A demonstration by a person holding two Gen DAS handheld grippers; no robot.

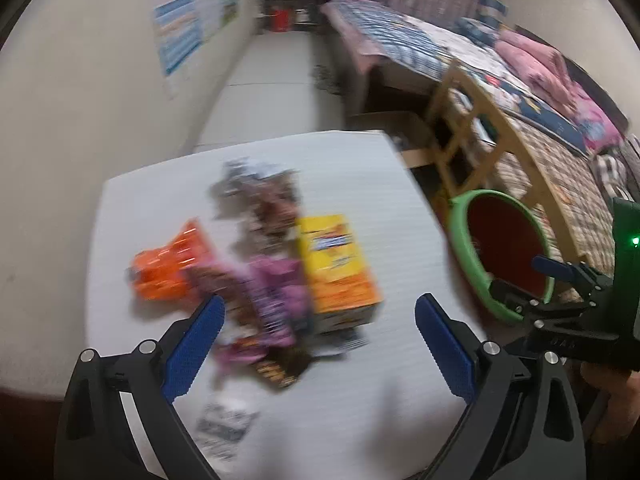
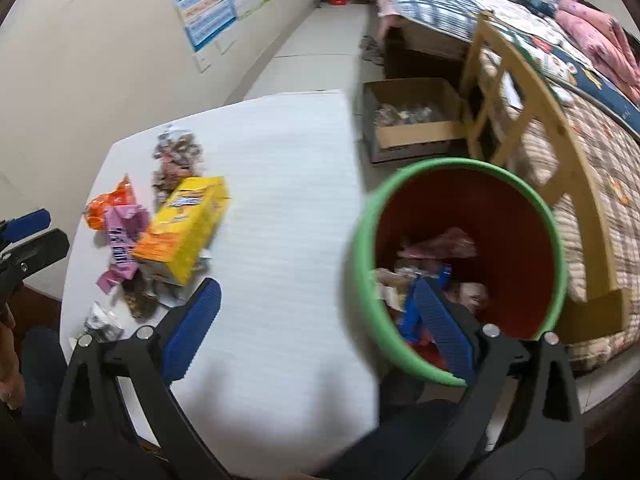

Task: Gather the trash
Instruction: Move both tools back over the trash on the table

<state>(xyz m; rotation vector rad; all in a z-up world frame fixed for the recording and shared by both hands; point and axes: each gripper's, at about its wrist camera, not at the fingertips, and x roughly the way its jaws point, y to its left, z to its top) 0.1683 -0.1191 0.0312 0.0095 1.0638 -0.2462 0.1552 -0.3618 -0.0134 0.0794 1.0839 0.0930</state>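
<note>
A pile of trash lies on the white table (image 1: 360, 184): a yellow box (image 1: 336, 264), an orange wrapper (image 1: 172, 268), a purple wrapper (image 1: 276, 296) and crumpled foil bags (image 1: 260, 188). My left gripper (image 1: 316, 320) is open and empty, just short of the pile. The red bin with a green rim (image 2: 460, 264) stands to the right of the table and holds several wrappers. My right gripper (image 2: 316, 312) is open and empty, with its right finger over the bin's rim. The pile also shows in the right wrist view, with the yellow box (image 2: 184, 228) on top.
A small silver wrapper (image 1: 224, 428) lies near the table's front edge. A cardboard box (image 2: 412, 120) and a wooden chair (image 2: 516, 96) stand past the bin, beside a bed (image 2: 580, 92). A wall with posters (image 1: 192, 12) runs along the left.
</note>
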